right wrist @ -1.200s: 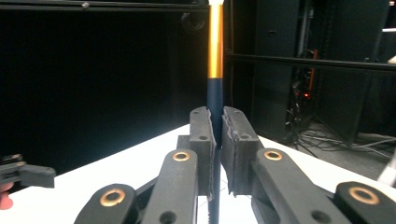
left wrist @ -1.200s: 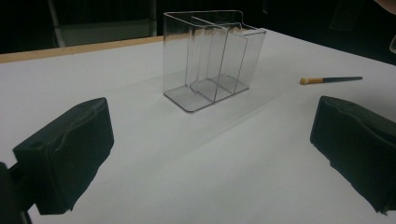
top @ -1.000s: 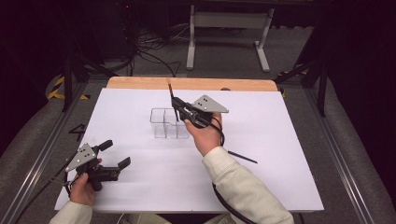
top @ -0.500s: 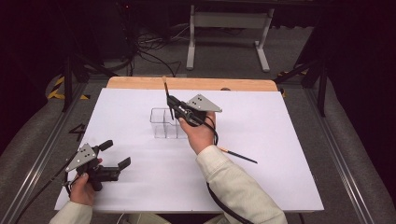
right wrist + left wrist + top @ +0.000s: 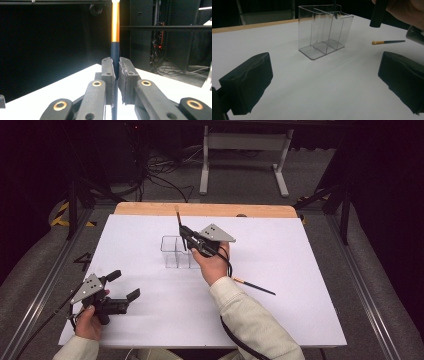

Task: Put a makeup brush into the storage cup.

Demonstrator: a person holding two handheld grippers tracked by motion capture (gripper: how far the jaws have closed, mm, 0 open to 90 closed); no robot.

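Overhead, right tongs (image 5: 183, 231) gripping upright brush (image 5: 178, 218)

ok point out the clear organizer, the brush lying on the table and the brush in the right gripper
clear organizer (image 5: 322, 32), left gripper view, on its front wall
brush lying on the table (image 5: 254, 285), high view, mid-handle
brush in the right gripper (image 5: 115, 25), right gripper view, on the orange section above the jaws

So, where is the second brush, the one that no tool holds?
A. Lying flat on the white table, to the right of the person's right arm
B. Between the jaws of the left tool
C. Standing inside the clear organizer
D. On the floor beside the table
A: the loose brush lies flat on the white table, right of the right arm, apart from the clear organizer.
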